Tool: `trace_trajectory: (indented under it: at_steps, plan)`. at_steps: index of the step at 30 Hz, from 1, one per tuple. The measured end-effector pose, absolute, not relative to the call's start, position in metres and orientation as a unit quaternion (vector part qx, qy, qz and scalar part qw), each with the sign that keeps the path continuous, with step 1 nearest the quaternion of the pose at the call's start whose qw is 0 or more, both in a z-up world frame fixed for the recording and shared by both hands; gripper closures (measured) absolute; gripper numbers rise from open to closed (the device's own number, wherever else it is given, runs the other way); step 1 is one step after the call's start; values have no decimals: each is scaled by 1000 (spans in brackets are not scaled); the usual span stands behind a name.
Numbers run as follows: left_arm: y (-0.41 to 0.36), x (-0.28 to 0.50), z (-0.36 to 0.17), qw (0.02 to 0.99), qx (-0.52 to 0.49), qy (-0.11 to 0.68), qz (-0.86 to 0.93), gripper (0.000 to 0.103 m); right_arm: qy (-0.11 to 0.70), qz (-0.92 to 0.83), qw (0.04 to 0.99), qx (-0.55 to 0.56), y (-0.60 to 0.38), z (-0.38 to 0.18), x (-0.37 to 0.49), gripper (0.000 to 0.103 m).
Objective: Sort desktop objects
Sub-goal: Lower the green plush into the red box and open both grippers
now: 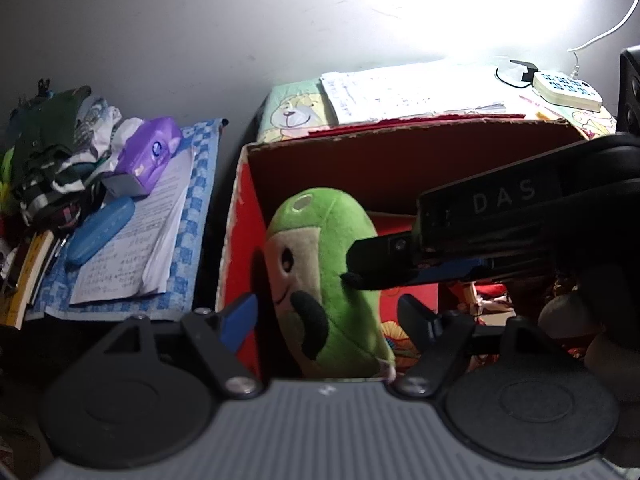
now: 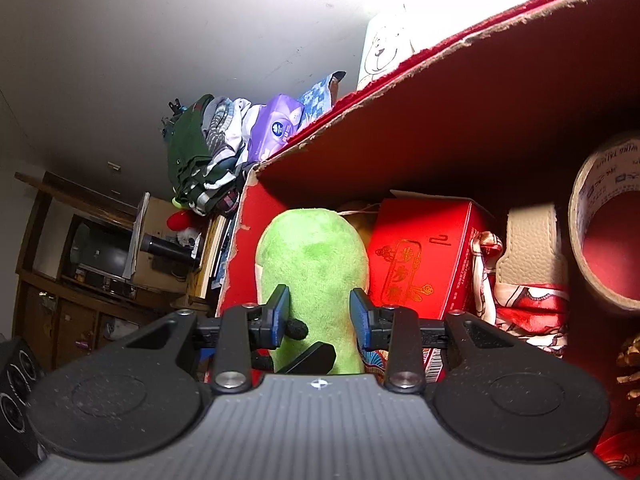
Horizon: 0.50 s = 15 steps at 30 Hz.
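Note:
A green plush toy (image 1: 320, 272) with a tan face stands upright in the left end of a red cardboard box (image 1: 400, 160). My left gripper (image 1: 328, 316) is open: its blue-padded fingers sit either side of the toy's lower body with small gaps showing. My right gripper reaches in from the right in the left wrist view, one fingertip (image 1: 372, 260) against the toy's side. In the right wrist view the right gripper (image 2: 320, 312) has both blue pads pressed into the back of the plush toy (image 2: 312, 248), pinching it. The box wall (image 2: 440, 120) rises behind.
Inside the box lie a red gift box (image 2: 424, 260), a patterned scarf (image 2: 520, 300), a beige strap (image 2: 528, 248) and a tape roll (image 2: 600, 240). Left of the box: purple tissue pack (image 1: 148, 152), blue case (image 1: 100, 232), papers, piled clothes (image 1: 52, 152). A power strip (image 1: 568, 90) sits behind.

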<state>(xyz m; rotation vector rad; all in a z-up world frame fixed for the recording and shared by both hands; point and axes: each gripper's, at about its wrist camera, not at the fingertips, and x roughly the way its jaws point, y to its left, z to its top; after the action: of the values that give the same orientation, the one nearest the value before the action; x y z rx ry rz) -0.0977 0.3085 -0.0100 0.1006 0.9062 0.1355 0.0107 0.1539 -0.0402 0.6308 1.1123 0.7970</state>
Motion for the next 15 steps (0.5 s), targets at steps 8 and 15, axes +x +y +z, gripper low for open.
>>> trace_trajectory:
  at_steps: [8, 15]
  plan:
    - [308, -98, -10, 895, 50, 436, 81, 23, 504, 359, 733, 282, 153, -39, 10, 62]
    - [308, -97, -10, 895, 50, 436, 82, 21, 498, 338, 734, 314, 142, -41, 6, 49]
